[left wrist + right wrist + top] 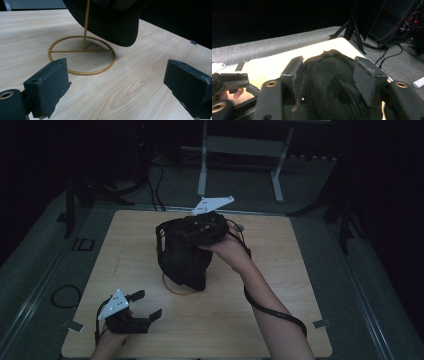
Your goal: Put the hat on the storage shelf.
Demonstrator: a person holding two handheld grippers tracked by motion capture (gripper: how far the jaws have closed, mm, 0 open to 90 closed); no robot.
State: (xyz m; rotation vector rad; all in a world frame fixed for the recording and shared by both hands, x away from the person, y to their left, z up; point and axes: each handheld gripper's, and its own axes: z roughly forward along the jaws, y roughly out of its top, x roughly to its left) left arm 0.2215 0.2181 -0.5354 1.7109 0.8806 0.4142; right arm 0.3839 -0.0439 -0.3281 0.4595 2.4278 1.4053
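At desk (280, 270) centre, right tool (207, 227) clamping black cap (182, 257) over gold stand (82, 55). Left tool (142, 312) spread, idle. Next probably: settle cap on stand, release.

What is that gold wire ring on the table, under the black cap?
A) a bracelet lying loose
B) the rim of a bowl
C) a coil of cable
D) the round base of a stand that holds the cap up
D: from the ring base a thin gold rod rises into the black cap.
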